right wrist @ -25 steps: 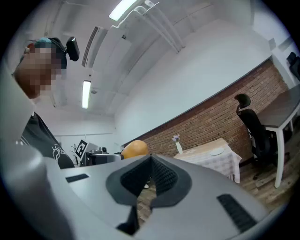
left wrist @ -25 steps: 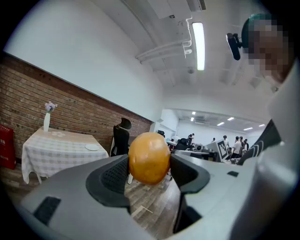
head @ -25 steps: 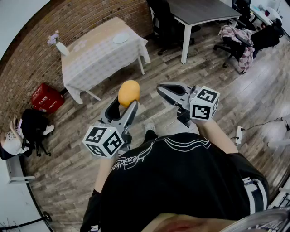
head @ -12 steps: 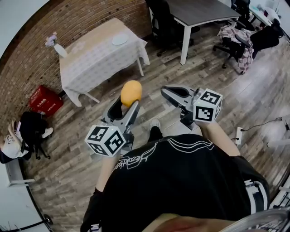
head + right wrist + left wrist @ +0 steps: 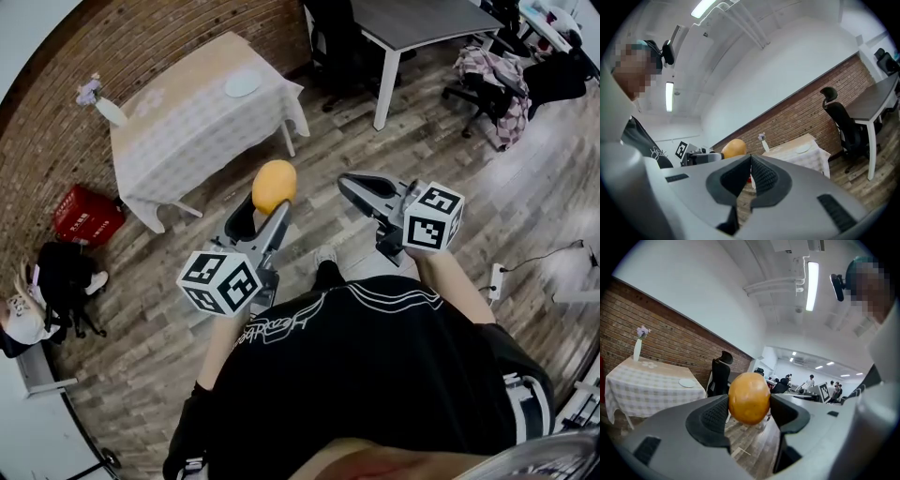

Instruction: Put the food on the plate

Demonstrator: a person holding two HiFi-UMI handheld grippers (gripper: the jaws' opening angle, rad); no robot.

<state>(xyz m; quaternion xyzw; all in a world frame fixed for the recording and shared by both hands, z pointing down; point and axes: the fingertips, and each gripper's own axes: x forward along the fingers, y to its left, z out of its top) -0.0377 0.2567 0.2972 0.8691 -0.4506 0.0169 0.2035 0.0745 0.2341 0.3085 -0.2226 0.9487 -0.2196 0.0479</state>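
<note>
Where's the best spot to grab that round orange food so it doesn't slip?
Around its fat middle, with one jaw on each opposite side. The orange food is round and smooth, so an off-centre grip would probably let it slip out. The left gripper holds it that way.

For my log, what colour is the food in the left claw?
The food is orange-yellow, clearest in the left gripper view.

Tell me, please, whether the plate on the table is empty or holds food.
Empty: the plate looks bare on the table, while the orange food sits clamped between the left gripper's jaws, away from it.
</note>
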